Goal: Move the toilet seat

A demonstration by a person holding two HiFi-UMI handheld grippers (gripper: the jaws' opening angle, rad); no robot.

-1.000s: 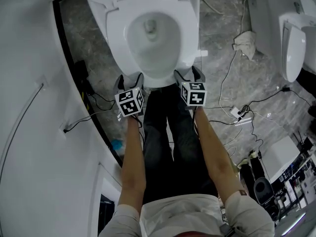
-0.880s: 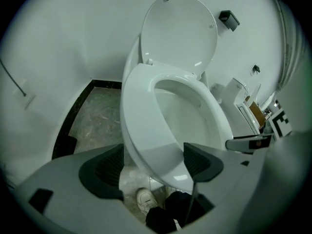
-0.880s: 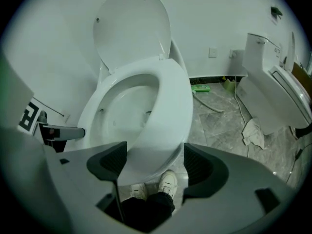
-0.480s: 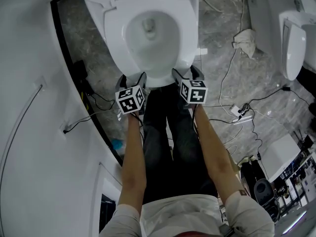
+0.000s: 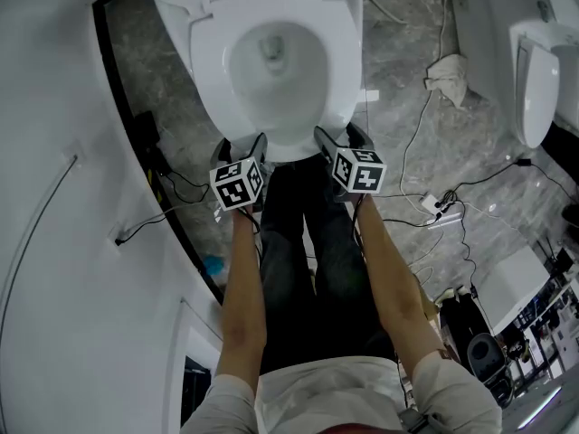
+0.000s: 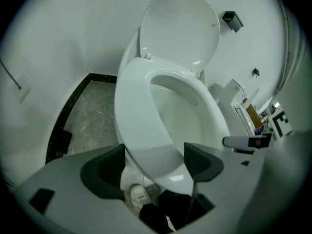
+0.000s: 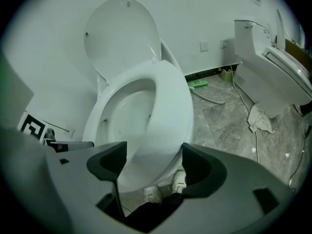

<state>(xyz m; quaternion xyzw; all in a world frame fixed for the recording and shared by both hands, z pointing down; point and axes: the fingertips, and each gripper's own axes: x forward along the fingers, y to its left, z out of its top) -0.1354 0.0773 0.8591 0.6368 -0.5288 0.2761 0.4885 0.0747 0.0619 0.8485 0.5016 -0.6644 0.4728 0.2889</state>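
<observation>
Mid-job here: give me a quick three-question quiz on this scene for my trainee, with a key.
1. Multiple choice: the white oval toilet lid is
A) raised upright
B) shut over the seat
C) lying on the floor

2. True or false: the left gripper and the right gripper each have their jaws apart, astride the front edge of the white plastic toilet seat.

3. Fill in: in the head view, the crumpled pale cloth lies on the grey marbled floor on the person's ____ side of the toilet.

Key: 1 A; 2 true; 3 right.
</observation>
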